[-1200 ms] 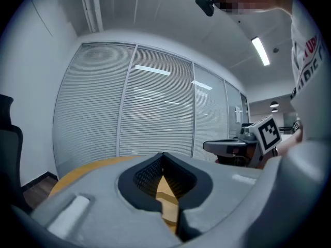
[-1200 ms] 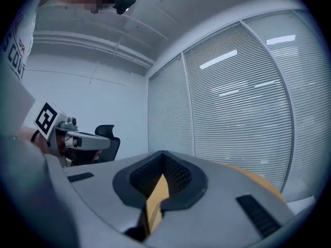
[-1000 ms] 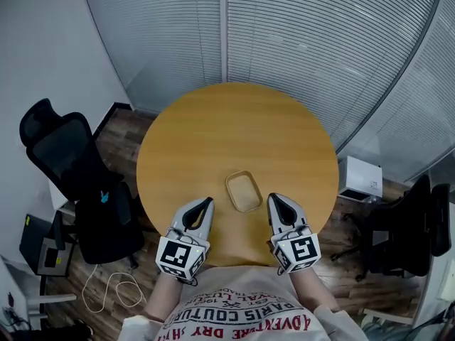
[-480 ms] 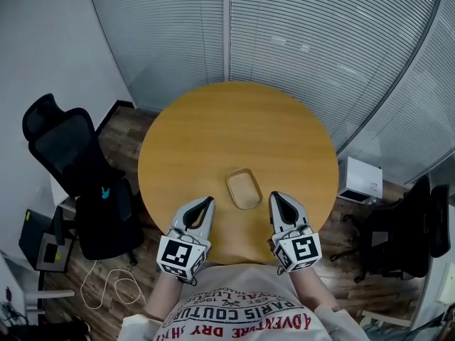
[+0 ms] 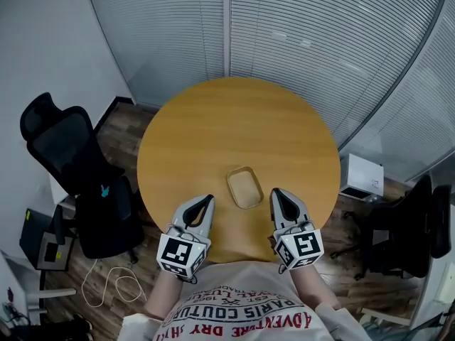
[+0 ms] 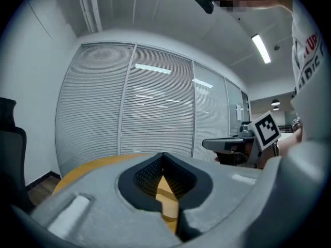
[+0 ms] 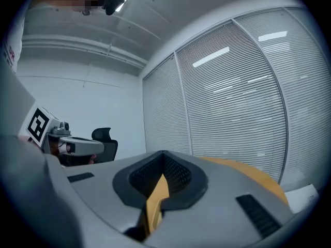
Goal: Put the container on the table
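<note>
A small tan rectangular container [image 5: 244,187] sits on the round wooden table [image 5: 238,130], near the front edge. My left gripper [image 5: 206,201] hovers just left of it, jaws shut with nothing between them. To the right of the container my right gripper [image 5: 276,194] is also shut and empty. In the left gripper view the left gripper [image 6: 163,156] shows its jaw tips meeting, with the table's wood behind them. The right gripper [image 7: 163,157] looks the same in the right gripper view. Neither gripper touches the container.
A black office chair [image 5: 67,155] stands left of the table, with a cable [image 5: 106,286] on the wooden floor. Another black chair [image 5: 416,229] and a white box [image 5: 361,176] are at the right. Slatted glass walls [image 5: 284,27] curve behind the table.
Almost nothing differs. Both grippers and the container keep their places; the head view has shifted slightly.
</note>
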A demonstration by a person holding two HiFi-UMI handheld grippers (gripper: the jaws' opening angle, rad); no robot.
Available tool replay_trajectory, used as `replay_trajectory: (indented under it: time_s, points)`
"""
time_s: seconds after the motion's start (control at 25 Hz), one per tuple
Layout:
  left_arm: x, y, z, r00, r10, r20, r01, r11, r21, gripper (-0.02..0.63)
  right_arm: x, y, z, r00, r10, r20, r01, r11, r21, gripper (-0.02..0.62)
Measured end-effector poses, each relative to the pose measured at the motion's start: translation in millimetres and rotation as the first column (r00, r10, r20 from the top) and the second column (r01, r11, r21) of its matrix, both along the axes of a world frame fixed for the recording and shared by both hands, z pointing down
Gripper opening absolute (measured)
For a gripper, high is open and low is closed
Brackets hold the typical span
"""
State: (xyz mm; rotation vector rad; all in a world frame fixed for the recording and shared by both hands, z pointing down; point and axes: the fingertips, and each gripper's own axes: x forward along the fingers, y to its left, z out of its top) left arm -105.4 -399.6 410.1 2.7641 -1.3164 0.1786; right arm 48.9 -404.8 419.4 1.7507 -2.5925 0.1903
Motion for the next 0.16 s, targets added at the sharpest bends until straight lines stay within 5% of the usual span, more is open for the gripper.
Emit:
replay_trajectory:
  time_s: [0.16]
  points:
    - [-4.1,-6.6,3.8,1.000,-0.005,0.001,0.005,1.000,-0.007,0.006,-0.2,-7.8,3.6,1.000,0.009,0.000,-0.009,1.000,-0.011,0.008]
